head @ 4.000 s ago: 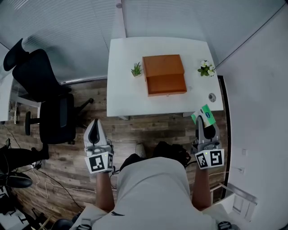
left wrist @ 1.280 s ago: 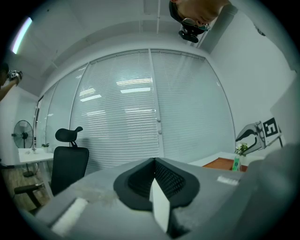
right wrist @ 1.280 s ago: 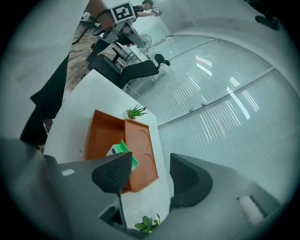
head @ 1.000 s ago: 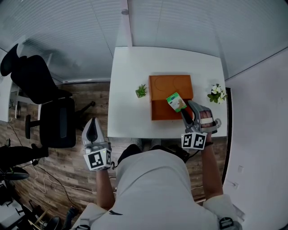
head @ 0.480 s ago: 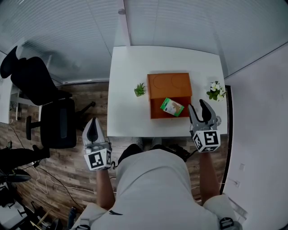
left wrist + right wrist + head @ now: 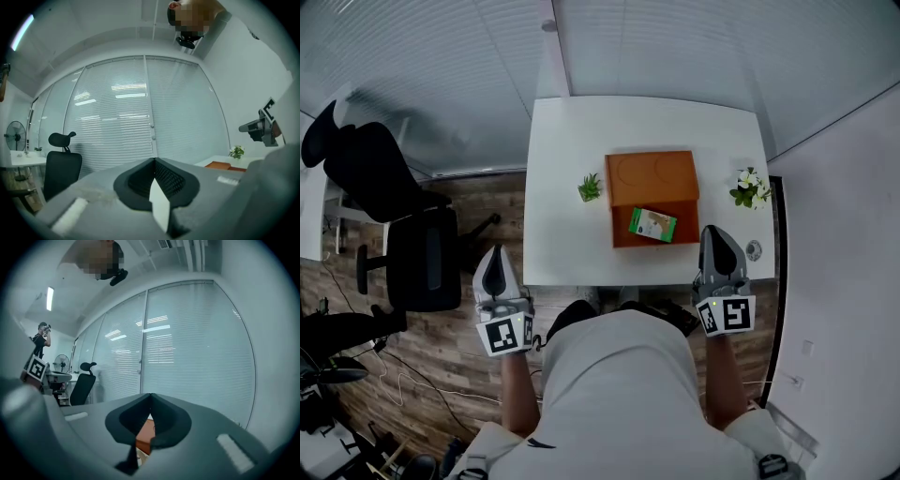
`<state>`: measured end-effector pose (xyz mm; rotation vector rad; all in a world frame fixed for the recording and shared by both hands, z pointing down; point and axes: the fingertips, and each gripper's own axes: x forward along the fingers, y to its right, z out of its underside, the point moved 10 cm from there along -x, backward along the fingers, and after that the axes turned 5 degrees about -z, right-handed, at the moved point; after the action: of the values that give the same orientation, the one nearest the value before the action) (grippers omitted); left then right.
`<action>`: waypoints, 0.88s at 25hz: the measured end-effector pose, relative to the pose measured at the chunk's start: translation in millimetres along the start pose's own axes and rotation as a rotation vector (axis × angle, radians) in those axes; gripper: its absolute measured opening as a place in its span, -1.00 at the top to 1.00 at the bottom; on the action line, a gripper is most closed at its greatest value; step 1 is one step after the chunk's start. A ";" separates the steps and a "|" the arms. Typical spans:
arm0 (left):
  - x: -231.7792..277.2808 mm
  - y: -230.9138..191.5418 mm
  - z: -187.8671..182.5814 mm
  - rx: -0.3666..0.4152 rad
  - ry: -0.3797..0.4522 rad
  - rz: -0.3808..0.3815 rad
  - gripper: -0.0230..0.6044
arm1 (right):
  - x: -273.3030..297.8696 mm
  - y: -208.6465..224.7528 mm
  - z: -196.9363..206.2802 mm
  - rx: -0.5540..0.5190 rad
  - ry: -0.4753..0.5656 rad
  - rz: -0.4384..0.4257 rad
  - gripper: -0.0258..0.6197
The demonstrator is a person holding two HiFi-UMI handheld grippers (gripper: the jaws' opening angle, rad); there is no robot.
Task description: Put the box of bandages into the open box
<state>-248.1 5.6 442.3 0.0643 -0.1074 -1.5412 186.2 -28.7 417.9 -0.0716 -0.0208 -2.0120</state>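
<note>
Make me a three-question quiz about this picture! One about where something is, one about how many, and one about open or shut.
1. Where is the bandage box?
A) in a drawer
B) in the orange box
C) on a shelf

2. How many plants stand on the table?
A) one
B) two
C) four

3. How are the right gripper's jaws?
A) wide open
B) shut on the bandage box
C) shut, with nothing in them

Answers:
1 B: it lies inside the orange box, on the near side.
2 B: a green plant stands left of the orange box and white flowers stand right of it.
3 C: the jaws have just closed together with nothing between them.
</note>
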 end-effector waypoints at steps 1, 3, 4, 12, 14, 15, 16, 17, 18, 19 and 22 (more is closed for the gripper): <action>0.3 0.7 -0.5 0.001 0.001 0.001 0.91 | -1.3 -0.9 -1.1 -0.001 0.001 0.002 0.91; 0.2 1.8 -1.9 0.001 0.003 0.005 0.91 | -3.9 -2.8 -3.6 -0.003 0.001 0.004 0.91; 0.0 2.3 -2.5 0.001 0.004 0.006 0.91 | -4.7 -3.7 -4.7 -0.004 0.002 0.003 0.91; -0.2 5.9 -2.7 0.005 0.005 0.011 0.91 | -3.5 -0.1 -5.3 -0.008 -0.012 0.034 0.92; -1.4 6.2 -1.7 0.005 0.004 0.009 0.91 | -4.3 0.6 -4.7 -0.015 -0.017 0.042 0.92; -2.3 6.3 -1.2 0.005 0.003 0.009 0.91 | -4.7 0.8 -4.4 -0.017 -0.020 0.046 0.92; -3.2 6.5 -0.8 0.005 0.003 0.009 0.91 | -5.0 0.9 -4.2 -0.017 -0.021 0.048 0.92; -4.0 6.6 -0.4 0.004 0.003 0.009 0.91 | -5.3 0.9 -4.1 -0.015 -0.022 0.049 0.92; -4.7 6.8 0.0 0.004 0.003 0.008 0.91 | -5.5 0.9 -3.9 -0.013 -0.023 0.048 0.92; -5.1 6.8 0.3 0.004 0.003 0.008 0.91 | -5.6 0.9 -3.7 -0.012 -0.024 0.046 0.92; -5.8 5.8 0.3 0.006 0.003 0.006 0.91 | -5.5 0.3 -3.1 -0.014 -0.028 0.031 0.92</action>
<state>-242.6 11.6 443.0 0.0709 -0.1095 -1.5349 188.7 -24.0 414.4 -0.1085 -0.0228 -1.9800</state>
